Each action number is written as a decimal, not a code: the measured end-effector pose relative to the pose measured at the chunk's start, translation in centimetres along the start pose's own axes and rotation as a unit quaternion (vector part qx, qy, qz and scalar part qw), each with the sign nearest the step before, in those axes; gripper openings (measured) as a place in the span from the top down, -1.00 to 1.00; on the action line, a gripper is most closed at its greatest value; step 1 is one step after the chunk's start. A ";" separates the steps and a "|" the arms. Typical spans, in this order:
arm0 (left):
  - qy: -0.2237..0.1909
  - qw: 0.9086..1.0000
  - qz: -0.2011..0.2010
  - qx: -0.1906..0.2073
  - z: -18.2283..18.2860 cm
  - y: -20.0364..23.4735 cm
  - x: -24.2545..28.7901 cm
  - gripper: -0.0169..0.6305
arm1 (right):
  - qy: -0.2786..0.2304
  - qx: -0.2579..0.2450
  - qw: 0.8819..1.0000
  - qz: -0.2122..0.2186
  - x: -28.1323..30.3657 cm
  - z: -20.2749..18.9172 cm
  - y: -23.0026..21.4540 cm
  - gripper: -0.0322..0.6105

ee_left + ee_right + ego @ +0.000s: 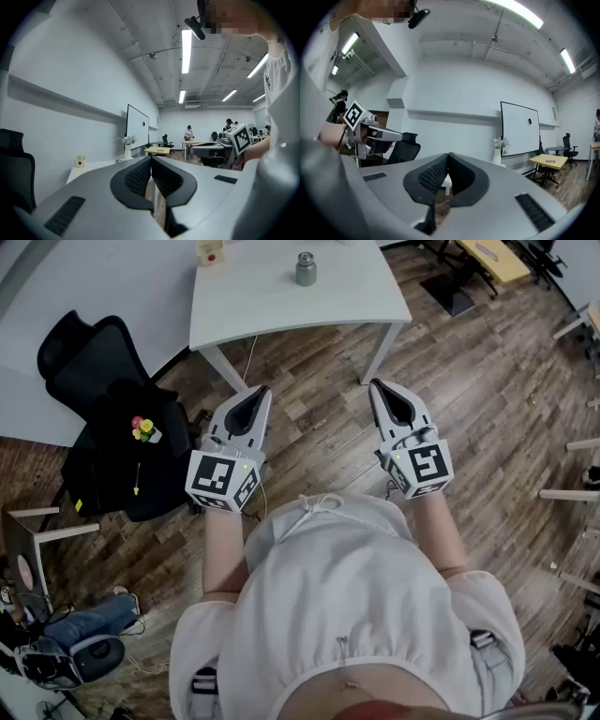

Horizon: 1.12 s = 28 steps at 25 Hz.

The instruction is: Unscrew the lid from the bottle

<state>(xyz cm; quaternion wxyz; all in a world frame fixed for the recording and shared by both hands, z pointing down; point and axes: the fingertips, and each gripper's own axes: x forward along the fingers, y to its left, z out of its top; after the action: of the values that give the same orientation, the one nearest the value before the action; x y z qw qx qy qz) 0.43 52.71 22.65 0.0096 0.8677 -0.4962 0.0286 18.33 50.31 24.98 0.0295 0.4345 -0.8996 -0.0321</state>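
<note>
A small grey metal bottle (307,269) with its lid on stands upright on the white table (281,306), far from both grippers. My left gripper (260,392) is held over the wooden floor in front of the table, jaws shut and empty. My right gripper (377,386) hangs beside it at the same height, also shut with nothing between its jaws. In the left gripper view the left gripper (151,159) has its tips together, and the right gripper (220,149) shows at the right. In the right gripper view the right gripper (448,156) is shut too. The bottle does not show in either gripper view.
A small cream box with a red dot (210,251) sits at the table's far left. A black office chair (103,418) holding a small toy (142,429) stands left of me. A vase of flowers (500,149), a whiteboard (519,129) and more desks are farther off.
</note>
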 end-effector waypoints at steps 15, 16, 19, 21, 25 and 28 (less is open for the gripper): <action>-0.002 1.000 -0.002 -0.020 -1.6 2.3 -2.3 0.88 | 0.002 0.014 0.999 -0.029 0.9 -0.7 3.1 0.89; -0.004 1.000 0.004 -0.024 -1.9 2.8 -2.5 0.88 | -0.004 0.020 0.999 -0.041 0.9 -0.9 3.0 0.89; -0.026 0.999 0.018 -0.043 -2.2 4.7 -3.1 0.06 | -0.010 0.028 0.998 -0.058 1.8 -1.3 2.9 -0.04; -0.031 0.998 0.019 -0.048 -2.6 5.8 -3.5 -0.16 | -0.003 0.026 0.997 -0.067 2.5 -1.6 2.7 -0.38; -0.018 0.999 0.023 -0.040 -3.4 7.4 -3.1 -0.16 | 0.004 0.021 0.997 -0.071 4.1 -1.8 2.1 -0.40; -0.016 0.998 0.032 -0.043 -4.0 8.3 -2.1 -0.16 | 0.009 0.022 0.998 -0.053 6.0 -2.4 1.4 -0.40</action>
<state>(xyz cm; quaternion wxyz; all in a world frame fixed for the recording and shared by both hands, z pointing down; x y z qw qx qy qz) -7.95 50.45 26.45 0.0379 0.8504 -0.5247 -0.0065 13.68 46.41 27.68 0.0265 0.4826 -0.8754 -0.0103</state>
